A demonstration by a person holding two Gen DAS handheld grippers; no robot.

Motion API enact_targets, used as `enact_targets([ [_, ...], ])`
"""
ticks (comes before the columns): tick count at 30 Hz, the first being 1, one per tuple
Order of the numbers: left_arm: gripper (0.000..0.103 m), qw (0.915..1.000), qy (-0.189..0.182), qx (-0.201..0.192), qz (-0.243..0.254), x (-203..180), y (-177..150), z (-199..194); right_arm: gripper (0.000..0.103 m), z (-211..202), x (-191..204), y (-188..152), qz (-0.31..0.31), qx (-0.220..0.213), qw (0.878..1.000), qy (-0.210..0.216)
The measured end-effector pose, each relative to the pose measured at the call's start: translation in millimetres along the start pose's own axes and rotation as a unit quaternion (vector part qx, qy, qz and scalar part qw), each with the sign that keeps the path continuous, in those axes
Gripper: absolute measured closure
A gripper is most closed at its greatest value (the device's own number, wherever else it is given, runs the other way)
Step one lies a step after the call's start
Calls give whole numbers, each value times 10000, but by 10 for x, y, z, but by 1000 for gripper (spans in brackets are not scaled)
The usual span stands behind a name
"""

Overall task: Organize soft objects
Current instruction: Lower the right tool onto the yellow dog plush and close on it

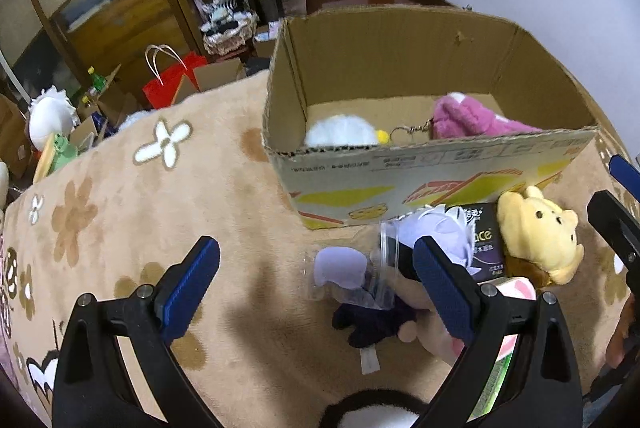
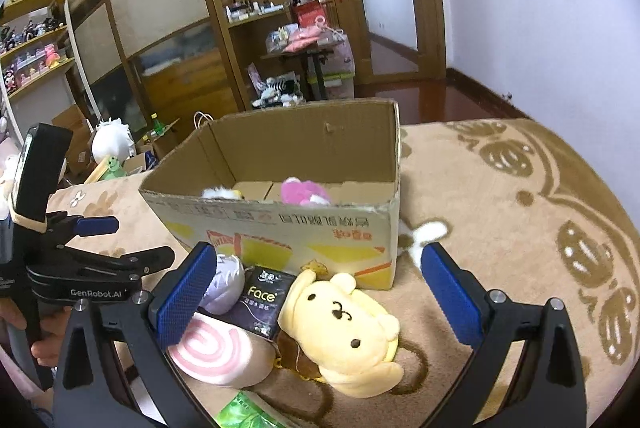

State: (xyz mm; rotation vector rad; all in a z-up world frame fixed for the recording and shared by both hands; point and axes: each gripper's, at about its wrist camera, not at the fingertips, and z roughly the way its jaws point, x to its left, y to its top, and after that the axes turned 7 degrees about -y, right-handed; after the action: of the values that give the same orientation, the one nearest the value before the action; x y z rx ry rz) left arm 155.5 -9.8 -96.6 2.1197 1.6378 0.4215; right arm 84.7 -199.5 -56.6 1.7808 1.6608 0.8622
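Note:
An open cardboard box [image 1: 432, 184] [image 2: 280, 228] stands on the beige blanket. Inside lie a white plush [image 1: 340, 132] [image 2: 218, 193] and a pink plush [image 1: 472, 116] [image 2: 304, 192]. In front of the box lie a lavender-haired doll in dark clothes [image 1: 372, 288] [image 2: 226, 282], a yellow dog plush [image 1: 536, 232] [image 2: 348, 324], a pink swirl roll plush [image 2: 212, 348] and a black tissue pack [image 2: 262, 304]. My left gripper [image 1: 316, 288] is open and empty, with the doll by its right finger. My right gripper [image 2: 316, 304] is open and empty over the yellow plush.
The beige flowered blanket [image 1: 120, 220] covers the surface. A green packet [image 2: 244, 412] lies at the near edge. Wooden shelves [image 2: 240, 8], a red bag [image 1: 168, 80], boxes and toys crowd the floor to the left. The left gripper also shows in the right wrist view [image 2: 80, 260].

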Motion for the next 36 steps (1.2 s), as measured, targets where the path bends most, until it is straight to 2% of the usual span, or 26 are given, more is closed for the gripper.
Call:
enact_targets([
  [6, 6, 9995, -237, 188, -55, 1, -5, 134, 0, 164, -32, -62, 31, 226, 9997, -86],
  [9, 6, 9994, -233, 245, -55, -16, -15, 184, 0, 242, -61, -95, 55, 325, 9994, -138],
  [20, 6, 9968, -517, 328, -522, 120, 11, 254, 0, 489, -213, -215, 340, 772, 9963, -145],
  [32, 6, 9907, -863, 478, -934, 293, 73, 385, 0, 572, -111, -288, 76, 945, 9955, -88],
  [36, 6, 9906, -872, 495, -932, 309, 107, 422, 0, 596, -66, -306, -48, 981, 9951, -103],
])
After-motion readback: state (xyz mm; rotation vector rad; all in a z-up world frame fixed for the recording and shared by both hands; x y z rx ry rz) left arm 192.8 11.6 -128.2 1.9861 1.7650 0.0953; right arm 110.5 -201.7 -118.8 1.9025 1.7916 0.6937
